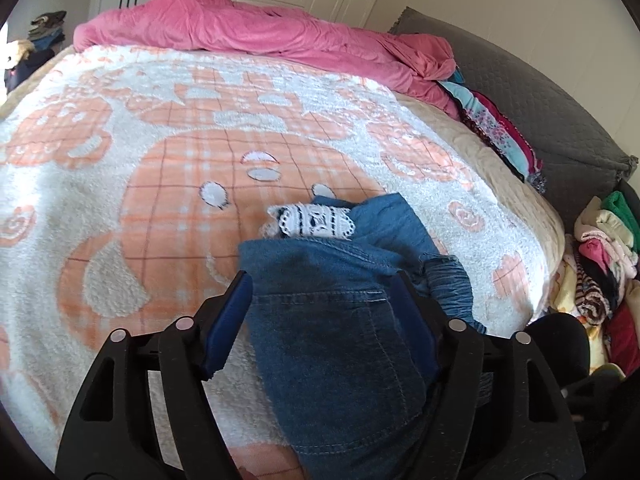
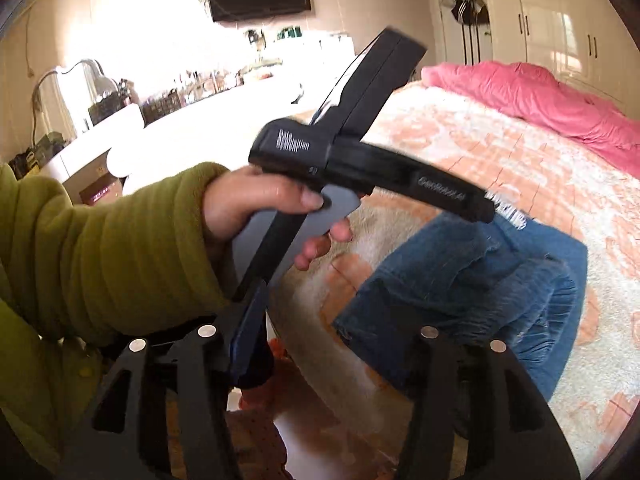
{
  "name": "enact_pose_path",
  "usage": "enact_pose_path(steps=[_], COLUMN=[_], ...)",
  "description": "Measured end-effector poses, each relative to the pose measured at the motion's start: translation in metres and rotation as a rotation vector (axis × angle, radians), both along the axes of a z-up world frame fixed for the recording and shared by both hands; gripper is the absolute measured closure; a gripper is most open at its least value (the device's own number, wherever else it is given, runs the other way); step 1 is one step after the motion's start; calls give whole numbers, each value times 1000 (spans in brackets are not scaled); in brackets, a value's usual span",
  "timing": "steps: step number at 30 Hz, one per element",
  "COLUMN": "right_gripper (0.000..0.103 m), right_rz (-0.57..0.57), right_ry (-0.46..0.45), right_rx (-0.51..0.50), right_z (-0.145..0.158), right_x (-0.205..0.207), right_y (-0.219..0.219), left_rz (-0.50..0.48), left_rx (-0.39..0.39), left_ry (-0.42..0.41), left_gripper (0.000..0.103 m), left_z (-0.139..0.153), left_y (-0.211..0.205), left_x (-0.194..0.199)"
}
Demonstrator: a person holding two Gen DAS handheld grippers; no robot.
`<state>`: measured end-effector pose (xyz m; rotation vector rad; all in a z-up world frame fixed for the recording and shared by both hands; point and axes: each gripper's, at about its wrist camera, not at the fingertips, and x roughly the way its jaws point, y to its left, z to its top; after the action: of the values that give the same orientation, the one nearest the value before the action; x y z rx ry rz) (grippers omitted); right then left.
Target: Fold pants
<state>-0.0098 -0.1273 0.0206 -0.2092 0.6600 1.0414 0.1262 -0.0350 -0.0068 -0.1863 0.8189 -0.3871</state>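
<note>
Denim pants (image 1: 340, 320) are seen bunched in a partly folded heap on the near part of a bed (image 1: 516, 184), lying on a fleecy orange-and-white blanket (image 1: 160, 168). A white lace trim (image 1: 316, 220) is shown at the far edge of the heap. In the left wrist view the left claw (image 1: 320, 300) is held over the pants, its blue-padded fingers (image 1: 228, 320) spread to either side of the denim; the left finger stands clear of the cloth, while it cannot be told whether the right one touches it, so the claw is judged released. In the right wrist view the right claw (image 2: 344, 340) is seen near the bed's edge with its jaws apart and nothing gripped between them. The left device is held by a hand (image 2: 260, 204) in an olive-green sleeve (image 2: 100, 248). A pink duvet (image 1: 256, 36) is heaped at the far end of the bed, and folded clothes (image 1: 600, 264) are stacked to the right
</note>
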Motion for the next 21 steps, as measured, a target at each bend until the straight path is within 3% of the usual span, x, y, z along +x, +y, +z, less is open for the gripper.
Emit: enact_pose_path(steps=[2, 4, 11, 13, 21], right_gripper=[49, 35, 34, 23, 23], right_rz=[-26, -56, -151, -191, -317], right_ry=[-10, -19, -49, -57, -71], right_rx=[18, 46, 82, 90, 113], right_z=[4, 9, 14, 15, 17], right_x=[2, 2, 13, 17, 32], right_y=[-6, -14, -28, -36, -63], left_rz=[10, 17, 38, 48, 79], left_rx=[-2, 0, 31, 34, 27], left_ry=[-5, -15, -56, -61, -59], left_gripper=[38, 36, 22, 19, 11], left_z=[3, 6, 19, 21, 24], left_y=[2, 2, 1, 2, 11], left_x=[-2, -5, -16, -19, -29])
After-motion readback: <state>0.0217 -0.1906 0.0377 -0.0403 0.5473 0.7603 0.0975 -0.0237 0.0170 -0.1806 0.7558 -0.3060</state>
